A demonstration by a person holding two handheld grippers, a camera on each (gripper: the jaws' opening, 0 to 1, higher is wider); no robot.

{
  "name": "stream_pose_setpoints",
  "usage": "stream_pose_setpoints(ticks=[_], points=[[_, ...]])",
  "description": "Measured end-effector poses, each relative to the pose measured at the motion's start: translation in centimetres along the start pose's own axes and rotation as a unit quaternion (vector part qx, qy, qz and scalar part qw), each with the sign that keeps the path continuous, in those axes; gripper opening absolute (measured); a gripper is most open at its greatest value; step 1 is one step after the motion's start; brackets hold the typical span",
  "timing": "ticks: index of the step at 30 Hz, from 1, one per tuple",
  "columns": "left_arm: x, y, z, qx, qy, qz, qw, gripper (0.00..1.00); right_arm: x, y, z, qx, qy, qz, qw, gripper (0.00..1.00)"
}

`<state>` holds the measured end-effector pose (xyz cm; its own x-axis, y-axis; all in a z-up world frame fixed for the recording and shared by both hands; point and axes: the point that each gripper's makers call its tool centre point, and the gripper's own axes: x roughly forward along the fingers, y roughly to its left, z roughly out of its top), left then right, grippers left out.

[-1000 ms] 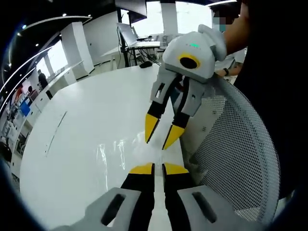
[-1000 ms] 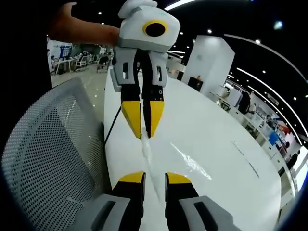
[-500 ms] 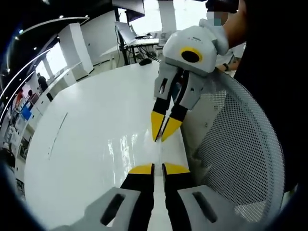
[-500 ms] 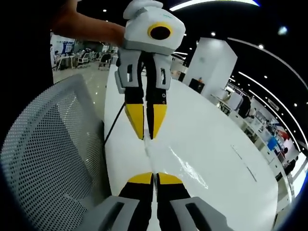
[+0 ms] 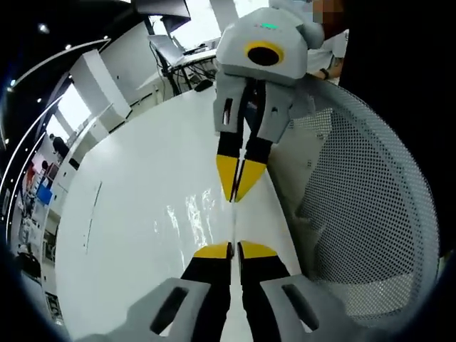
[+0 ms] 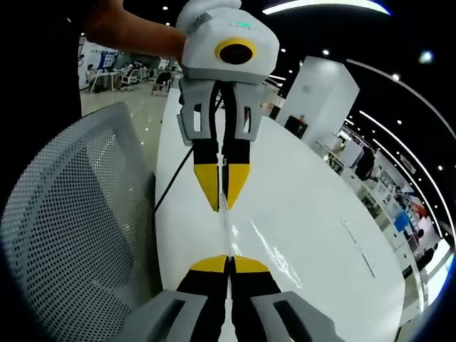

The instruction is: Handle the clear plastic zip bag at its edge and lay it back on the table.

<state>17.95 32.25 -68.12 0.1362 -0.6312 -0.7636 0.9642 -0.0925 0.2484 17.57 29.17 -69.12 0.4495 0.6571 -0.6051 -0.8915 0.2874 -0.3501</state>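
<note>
The clear plastic zip bag [image 5: 196, 214] is stretched above the white tabletop [image 5: 135, 192], its top edge running straight between left gripper [image 5: 234, 251] and right gripper [image 6: 228, 264], both closed on it.

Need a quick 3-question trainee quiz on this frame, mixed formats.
1. True or false: the left tool is shut on the edge of the clear zip bag.
2. What stands beside the white table? A) a mesh chair B) a red cart C) a ladder
3. Fill in: the right tool is ____ on the bag's edge.

Key: 1 true. 2 A, the mesh chair. 3 shut.
</note>
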Motion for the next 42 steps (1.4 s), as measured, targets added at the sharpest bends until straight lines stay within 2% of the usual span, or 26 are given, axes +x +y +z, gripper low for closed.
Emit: stream_pose_setpoints(ticks=[6, 9, 19, 30, 42], points=[[0.3, 0.4, 0.3, 0.015, 0.001, 0.004, 0.9999, 0.01, 0.2, 0.0, 0.9, 0.001, -0.006, 0.000, 1.0000, 0.00], [0.6, 0.6, -0.1, 0.027, 0.016, 0.004, 0.9995, 0.00, 0.3, 0.0, 0.9, 0.001, -0.005, 0.001, 1.0000, 0.00], [0.9, 0.8, -0.9, 0.042, 0.028, 0.012, 0.9986, 0.00, 0.0, -0.5, 1.4, -0.002, -0.009, -0.003, 1.0000, 0.00], [0.9, 0.8, -1.2, 0.032, 0.019, 0.010, 0.9992, 0.00, 0.1, -0.5, 1.7, 0.005, -0.015, -0.002, 0.9999, 0.00], [0.9, 0.6, -1.2, 0.035, 0.019, 0.004, 0.9992, 0.00, 0.5, -0.4, 3.1, 0.005, -0.028, 0.013, 0.9995, 0.06]])
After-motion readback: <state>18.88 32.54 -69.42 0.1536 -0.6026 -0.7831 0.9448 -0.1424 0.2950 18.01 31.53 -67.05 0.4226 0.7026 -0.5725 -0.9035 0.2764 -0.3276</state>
